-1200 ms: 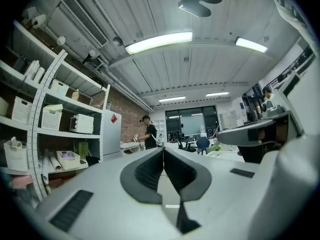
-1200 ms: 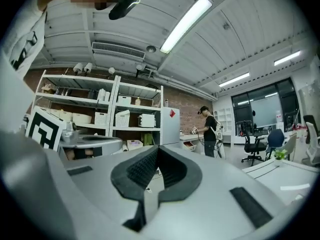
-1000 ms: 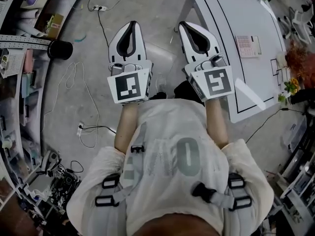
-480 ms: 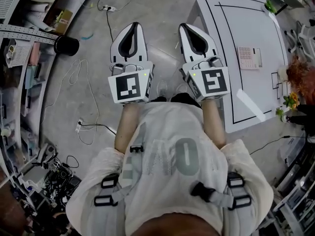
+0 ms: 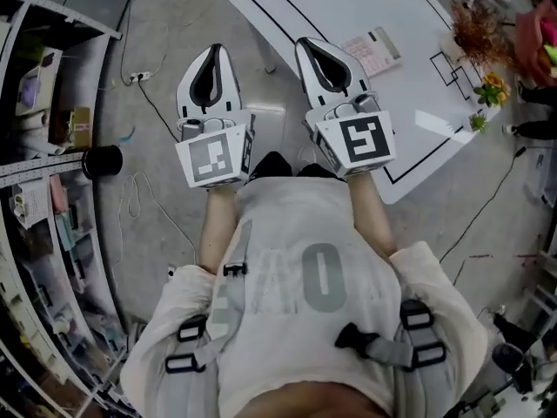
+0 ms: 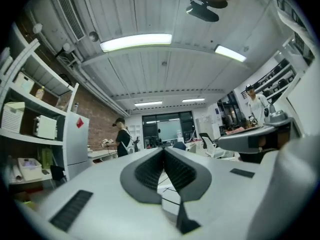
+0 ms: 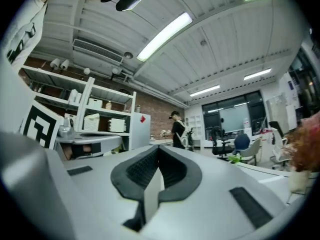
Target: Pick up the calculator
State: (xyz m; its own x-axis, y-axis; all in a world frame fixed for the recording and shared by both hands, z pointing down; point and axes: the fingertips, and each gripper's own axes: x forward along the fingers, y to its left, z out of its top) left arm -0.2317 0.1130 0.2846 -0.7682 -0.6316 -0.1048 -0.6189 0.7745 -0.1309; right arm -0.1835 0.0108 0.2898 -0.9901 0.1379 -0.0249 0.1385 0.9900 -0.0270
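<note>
The calculator [image 5: 376, 50], pale with rows of keys, lies on the white table [image 5: 331, 3] marked with black lines, at the top of the head view. Both grippers are held level in front of the person, over the floor. My right gripper [image 5: 311, 43] is shut and empty, its tip just left of the calculator and near the table's edge. My left gripper [image 5: 211, 52] is also shut and empty, further left over bare floor. In the left gripper view the left gripper's [image 6: 163, 150] jaws meet at the tip, and so do the right gripper's [image 7: 159, 148] in its own view. Neither gripper view shows the calculator.
Dried flowers and small plants [image 5: 477, 33] stand at the table's right end. Shelving [image 5: 43, 111] full of boxes lines the left side, with a black cylinder [image 5: 103, 161] beside it. Cables [image 5: 144, 77] trail over the grey floor. A person [image 6: 122, 136] stands far off in the room.
The head view has swung: the table and calculator moved from the right edge to the top centre, nearer the right gripper's tip. Both grippers stayed shut and side by side.
</note>
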